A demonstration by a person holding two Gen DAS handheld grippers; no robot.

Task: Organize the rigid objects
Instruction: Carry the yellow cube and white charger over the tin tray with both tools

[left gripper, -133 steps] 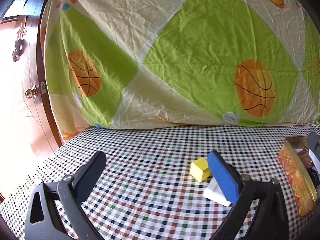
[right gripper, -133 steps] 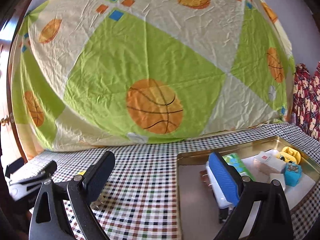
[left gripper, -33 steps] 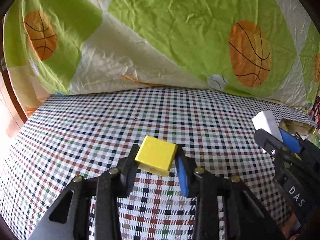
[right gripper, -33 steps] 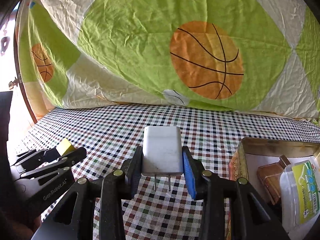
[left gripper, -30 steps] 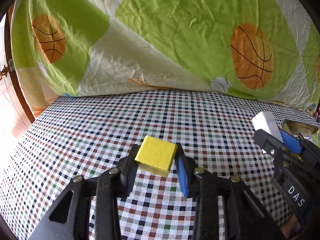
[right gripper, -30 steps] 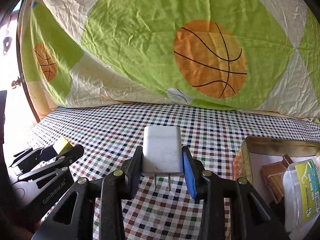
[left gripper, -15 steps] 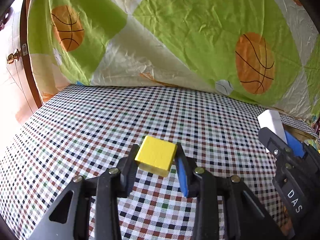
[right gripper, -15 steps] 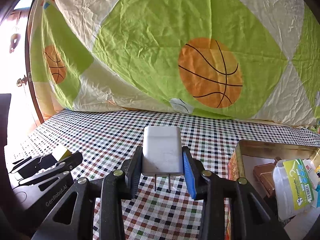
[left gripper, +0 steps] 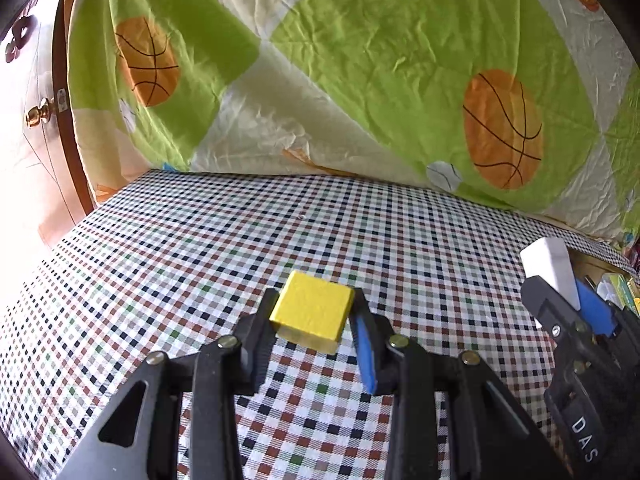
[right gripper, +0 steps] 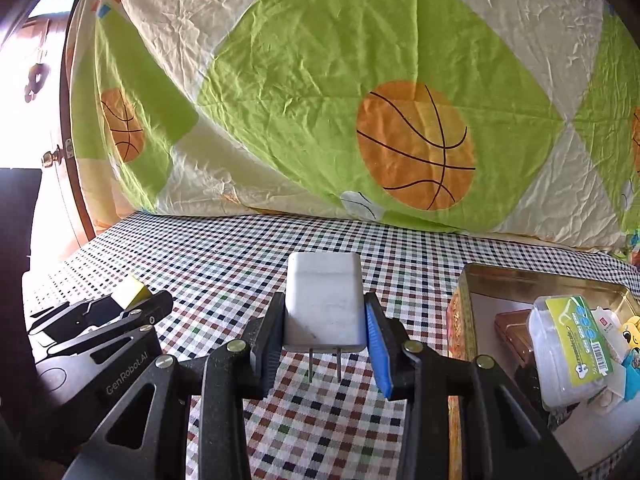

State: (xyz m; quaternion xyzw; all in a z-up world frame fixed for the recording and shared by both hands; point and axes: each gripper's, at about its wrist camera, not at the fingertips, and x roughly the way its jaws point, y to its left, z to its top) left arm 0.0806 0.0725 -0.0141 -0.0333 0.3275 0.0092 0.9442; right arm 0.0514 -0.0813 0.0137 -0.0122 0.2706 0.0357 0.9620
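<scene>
Checkered tablecloth [right gripper: 224, 264] left of metal tin [right gripper: 464, 312] bare. Right gripper [right gripper: 324, 316] clamps white charger [right gripper: 324, 300] near tin's left rim; left gripper [left gripper: 314, 316] clamps yellow block [left gripper: 312, 310].

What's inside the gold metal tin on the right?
In the gold metal tin: a clear plastic box with a green label, a brown wooden block and a yellow toy. The box covers what lies beneath it.
</scene>
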